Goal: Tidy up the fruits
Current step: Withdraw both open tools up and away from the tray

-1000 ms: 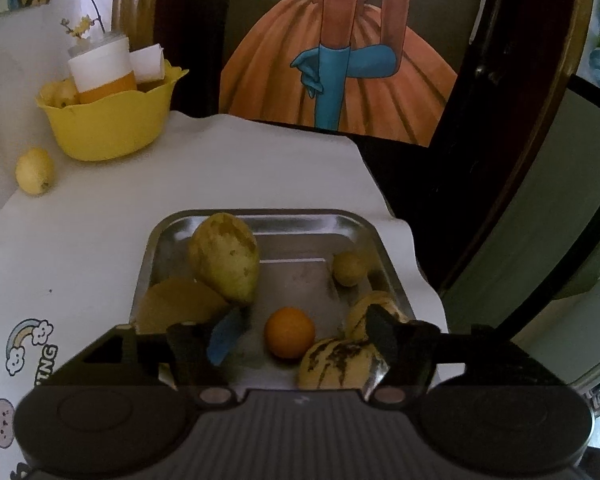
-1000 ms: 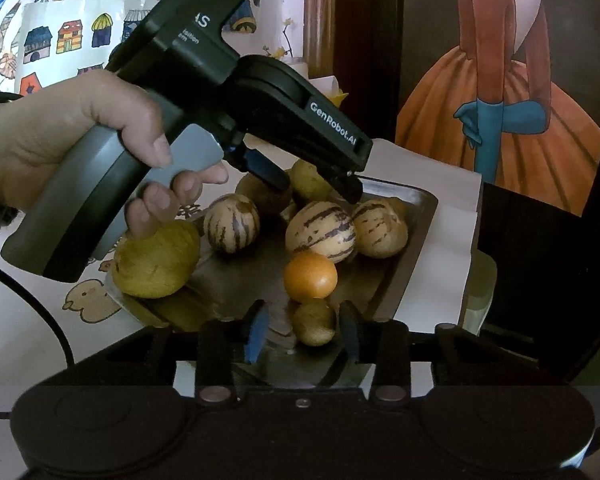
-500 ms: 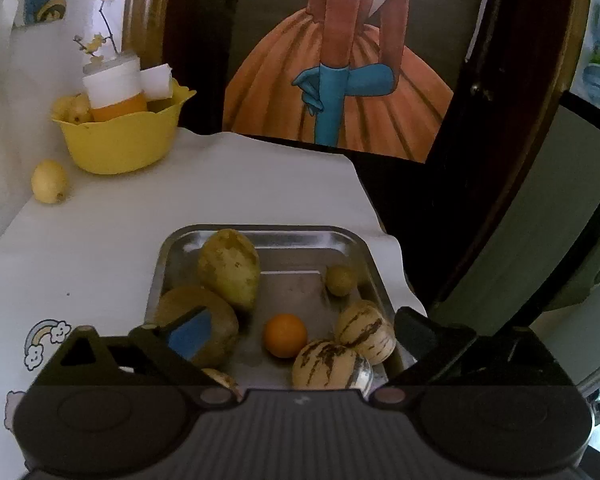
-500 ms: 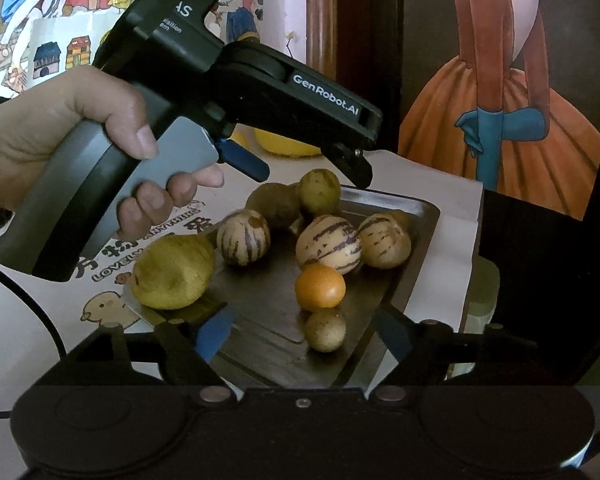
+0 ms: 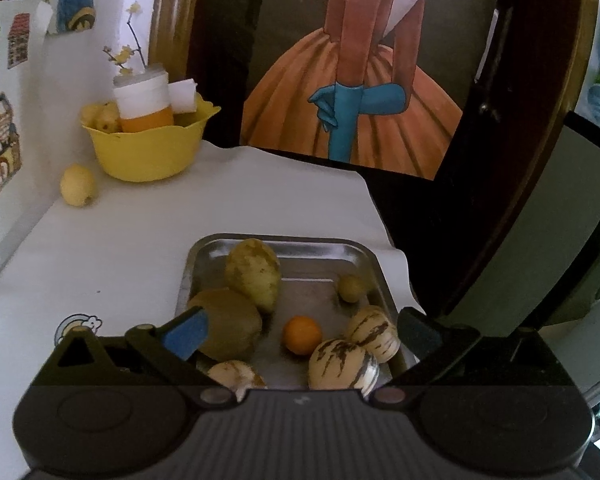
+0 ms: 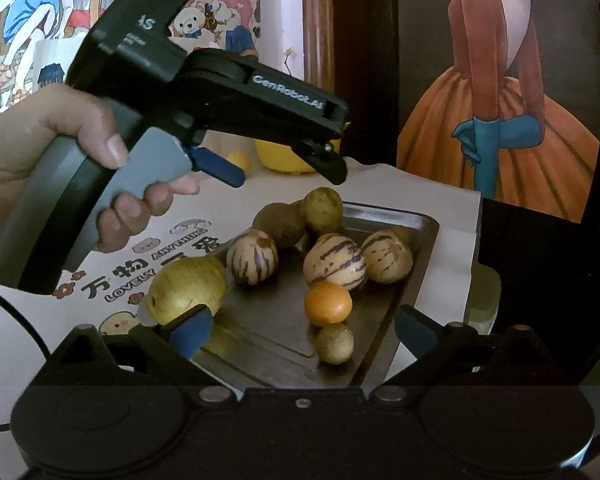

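White tablecloth (image 5: 228,200), yellow bowl (image 5: 148,152) beyond fruit-filled steel tray (image 5: 284,242), lone lemon (image 5: 78,185) beside bowl

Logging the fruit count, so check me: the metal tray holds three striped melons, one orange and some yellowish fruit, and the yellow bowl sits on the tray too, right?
Not quite. The yellow bowl stands on the white cloth beyond the metal tray, not on it, as the left wrist view shows. The three striped melons and the orange are in the tray.
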### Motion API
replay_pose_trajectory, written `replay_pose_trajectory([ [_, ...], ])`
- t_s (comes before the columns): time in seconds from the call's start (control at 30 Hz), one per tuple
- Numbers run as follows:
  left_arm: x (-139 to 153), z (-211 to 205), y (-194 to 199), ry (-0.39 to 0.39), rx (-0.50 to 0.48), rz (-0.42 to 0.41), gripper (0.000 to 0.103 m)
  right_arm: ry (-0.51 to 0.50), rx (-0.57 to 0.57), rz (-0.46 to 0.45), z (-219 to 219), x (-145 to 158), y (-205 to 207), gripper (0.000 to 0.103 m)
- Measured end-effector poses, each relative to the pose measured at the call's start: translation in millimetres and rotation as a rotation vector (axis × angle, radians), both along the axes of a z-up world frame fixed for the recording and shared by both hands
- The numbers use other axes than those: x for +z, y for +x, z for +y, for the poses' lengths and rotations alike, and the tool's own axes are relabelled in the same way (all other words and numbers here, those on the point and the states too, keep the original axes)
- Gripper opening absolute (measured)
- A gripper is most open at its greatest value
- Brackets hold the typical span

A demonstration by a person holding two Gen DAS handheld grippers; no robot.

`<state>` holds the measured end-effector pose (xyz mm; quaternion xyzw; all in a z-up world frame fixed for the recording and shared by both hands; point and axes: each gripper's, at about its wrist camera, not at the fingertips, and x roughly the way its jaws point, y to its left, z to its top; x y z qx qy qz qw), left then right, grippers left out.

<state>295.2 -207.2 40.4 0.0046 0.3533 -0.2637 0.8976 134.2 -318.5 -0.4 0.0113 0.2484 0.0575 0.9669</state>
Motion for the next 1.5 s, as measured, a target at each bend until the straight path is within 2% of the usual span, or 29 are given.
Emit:
replay_pose_trajectory([
  [0.4, 12.9, 27.2, -19.9, -0.033, 0.076, -0.037, 0.102, 0.006, -0.019, -0.025, 3.1, 8.9, -10.0, 0.102],
  [0.9, 25.0, 59.9, -57.9, -0.05, 0.167, -0.128, 0.103, 0.023, -0.076, -0.069, 2.2, 20.5, -26.0, 0.102],
  [1.2, 22.0, 79.7, -86.5, -0.077, 0.224, -0.148, 0.103, 0.028, -0.087, -0.094, 5.8, 26.8, -33.8, 0.102],
  [1.37, 20.7, 90.6, -107.0, -0.065, 0.25, -0.191, 0.103, 0.03, -0.097, -0.095, 7.8, 29.1, -39.3, 0.102],
  [1.5, 14.7, 99.2, -122.8, -0.052, 0.281, -0.19, 0.103, 0.037, -0.119, -0.1, 8.6, 33.3, -46.9, 0.102],
])
